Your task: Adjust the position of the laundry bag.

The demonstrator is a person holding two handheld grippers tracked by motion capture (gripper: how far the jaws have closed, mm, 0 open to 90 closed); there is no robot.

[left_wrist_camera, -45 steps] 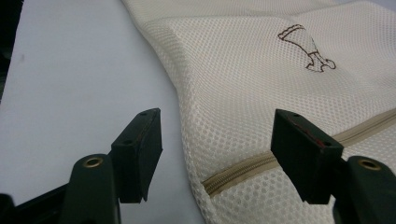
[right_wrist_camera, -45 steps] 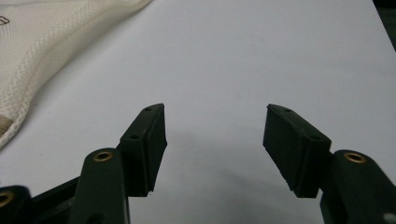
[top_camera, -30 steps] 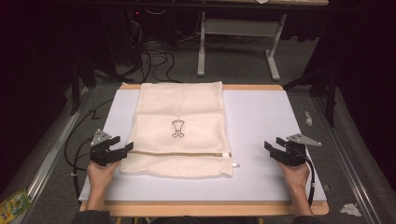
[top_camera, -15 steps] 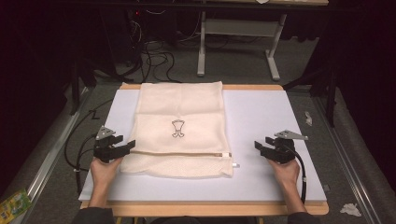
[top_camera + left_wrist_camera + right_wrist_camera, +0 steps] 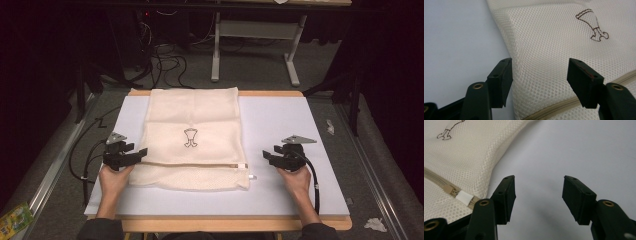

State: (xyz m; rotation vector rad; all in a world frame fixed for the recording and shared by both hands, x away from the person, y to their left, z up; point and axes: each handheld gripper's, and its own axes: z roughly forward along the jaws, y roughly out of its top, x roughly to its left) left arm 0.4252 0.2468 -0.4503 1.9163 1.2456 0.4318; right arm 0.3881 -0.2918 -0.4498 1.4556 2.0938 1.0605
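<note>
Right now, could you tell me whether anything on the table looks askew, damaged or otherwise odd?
Nothing stands out. The mesh bag lies flat and fairly square on the white table, its zipper closed with no visible tears. The left gripper is open at the bag's edge; the right gripper is open over bare table.

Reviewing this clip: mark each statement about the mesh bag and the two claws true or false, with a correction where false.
1. Both claws are open. True: the left claw and right claw each show a wide gap between their jaws.
2. The right claw grips the mesh bag. False: it is over bare table, beside the bag's right edge.
3. The bag's zipper runs across its near part. True.
4. The bag is plain, with no marking. False: a small brown emblem sits near its middle.
5. The left claw is at the bag's left edge. True: its jaws straddle that edge.
</note>
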